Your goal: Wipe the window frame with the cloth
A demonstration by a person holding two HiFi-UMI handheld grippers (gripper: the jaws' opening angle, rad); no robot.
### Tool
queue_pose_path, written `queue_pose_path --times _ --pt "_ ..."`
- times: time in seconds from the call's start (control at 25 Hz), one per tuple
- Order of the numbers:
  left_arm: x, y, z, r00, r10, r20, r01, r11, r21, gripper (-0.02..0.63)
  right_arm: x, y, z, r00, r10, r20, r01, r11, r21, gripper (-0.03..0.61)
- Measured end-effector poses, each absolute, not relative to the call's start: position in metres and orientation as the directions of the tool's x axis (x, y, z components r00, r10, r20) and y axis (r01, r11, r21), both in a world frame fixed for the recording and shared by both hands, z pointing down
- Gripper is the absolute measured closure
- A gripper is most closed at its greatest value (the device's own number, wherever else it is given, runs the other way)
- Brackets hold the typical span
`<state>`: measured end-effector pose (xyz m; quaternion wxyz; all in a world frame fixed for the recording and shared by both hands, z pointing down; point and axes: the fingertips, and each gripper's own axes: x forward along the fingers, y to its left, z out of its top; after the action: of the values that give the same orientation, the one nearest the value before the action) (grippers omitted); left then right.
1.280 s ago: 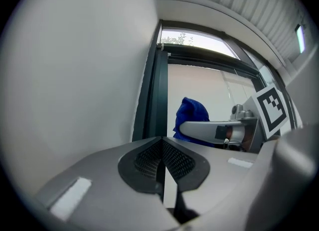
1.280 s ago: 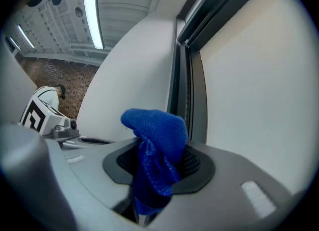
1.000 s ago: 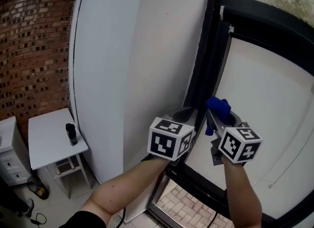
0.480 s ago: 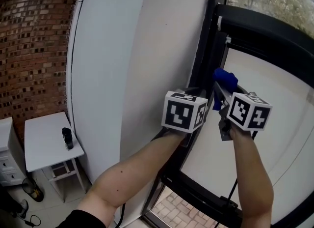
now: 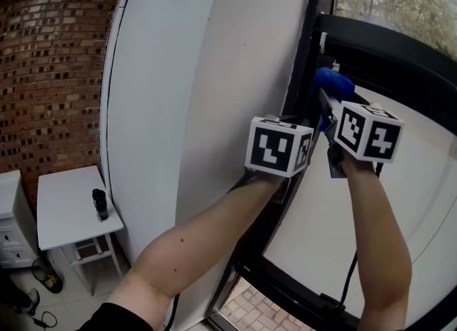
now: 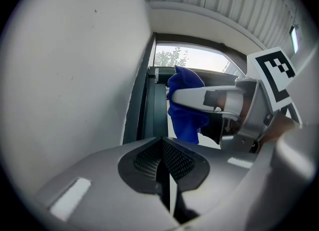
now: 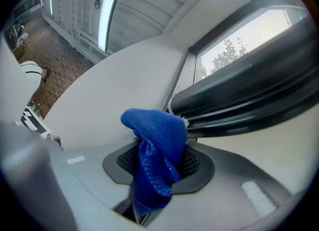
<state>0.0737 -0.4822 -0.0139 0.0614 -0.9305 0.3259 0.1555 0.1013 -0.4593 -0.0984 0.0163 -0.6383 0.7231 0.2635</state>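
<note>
While the right gripper (image 7: 159, 168) clenched the seemingly soft, light cloth (image 7: 155, 131) mid-bunch near the window frame (image 5: 305, 51) at upper right, the left gripper (image 6: 164, 163) sat closed, empty.

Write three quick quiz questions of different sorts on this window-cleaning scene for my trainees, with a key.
1. True or false: the left gripper has its jaws shut with nothing between them.
2. Multiple choice: the right gripper is A) open and empty, B) shut on the blue cloth, C) shut on nothing.
3. Fill in: the window frame beside the cloth is ____ in colour.

Key: 1 true; 2 B; 3 black.
</note>
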Motion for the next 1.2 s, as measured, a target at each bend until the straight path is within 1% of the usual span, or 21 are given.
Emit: queue_pose_path --times 0.16,0.24,0.36,0.52,0.76,1.08,1.2 --pt "0.067 -0.474 -0.027 0.729 -0.584 -0.356 -0.629 -0.778 -0.011 0.626 0.096 -0.449 -0.122 -0.136 -0.9 -0.415 -0.92 -0.04 0.389 0.43" --pt "0.065 -0.478 -0.027 0.719 -0.603 -0.346 -0.641 -0.768 0.006 0.626 0.094 -0.449 -0.132 -0.123 -0.896 -0.427 -0.919 -0.059 0.389 0.43" --pt "0.062 -0.483 -0.022 0.707 -0.63 -0.32 -0.674 -0.738 -0.034 0.626 0.09 -0.453 -0.145 -0.104 -0.891 -0.441 -0.913 -0.091 0.398 0.43" --pt "0.064 -0.479 -0.021 0.709 -0.629 -0.319 -0.675 -0.736 -0.048 0.626 0.085 -0.454 -0.159 -0.074 -0.885 -0.46 -0.901 -0.139 0.411 0.431" --pt "0.063 -0.483 -0.026 0.71 -0.631 -0.312 -0.68 -0.729 -0.075 0.626 0.075 -0.474 -0.175 -0.071 -0.884 -0.462 -0.891 -0.151 0.427 0.431" --pt "0.058 -0.473 -0.037 0.711 -0.605 -0.357 -0.68 -0.721 -0.131 0.625 0.072 -0.48 -0.184 -0.038 -0.887 -0.46 -0.89 -0.179 0.418 0.436" --pt "0.057 -0.479 -0.036 0.708 -0.609 -0.358 -0.682 -0.722 -0.118 0.626 0.071 -0.478 -0.187 -0.032 -0.88 -0.475 -0.874 -0.206 0.44 0.436"
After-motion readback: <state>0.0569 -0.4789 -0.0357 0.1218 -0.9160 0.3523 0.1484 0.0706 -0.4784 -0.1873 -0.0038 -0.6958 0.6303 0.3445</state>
